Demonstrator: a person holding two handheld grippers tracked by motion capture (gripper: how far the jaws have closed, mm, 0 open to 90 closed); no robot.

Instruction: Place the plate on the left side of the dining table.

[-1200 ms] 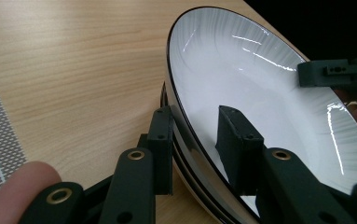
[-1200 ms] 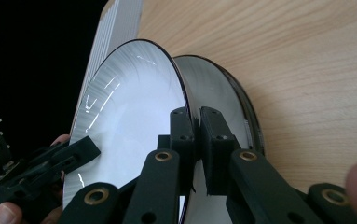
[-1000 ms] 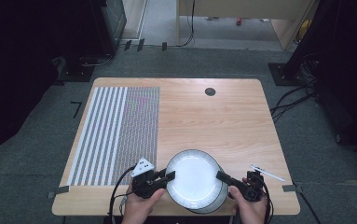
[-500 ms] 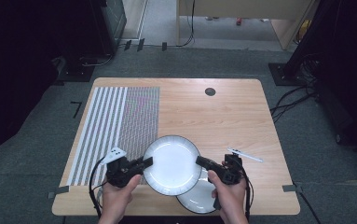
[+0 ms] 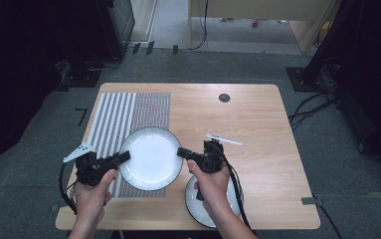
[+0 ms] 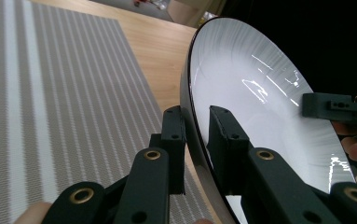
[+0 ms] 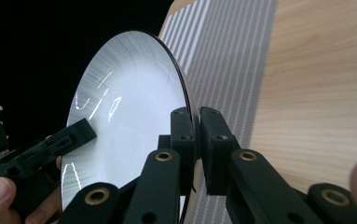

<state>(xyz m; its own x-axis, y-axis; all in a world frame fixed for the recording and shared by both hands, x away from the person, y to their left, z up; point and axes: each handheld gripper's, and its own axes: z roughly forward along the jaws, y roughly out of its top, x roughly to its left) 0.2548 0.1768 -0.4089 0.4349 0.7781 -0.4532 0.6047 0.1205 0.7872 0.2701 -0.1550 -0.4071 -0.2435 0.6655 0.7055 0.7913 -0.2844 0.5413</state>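
Plate [image 5: 150, 158] carried leftward over mat [image 5: 113, 114], hand-held grippers clamping opposite rims

Landmark: striped mat [image 5: 128, 117]. Far half of mat bare, free passage. Table [image 5: 257, 114] right of mat open, small dark disc [image 5: 224, 97] aside. Held plate [image 5: 151, 158] blocks mat's near right corner. Second plate [image 5: 198, 204], right of mat's near edge, probably lies flat.

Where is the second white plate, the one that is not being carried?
In the high view, the second white plate lies on the wooden table near its front edge, partly under the person's right hand, right of the striped placemat.
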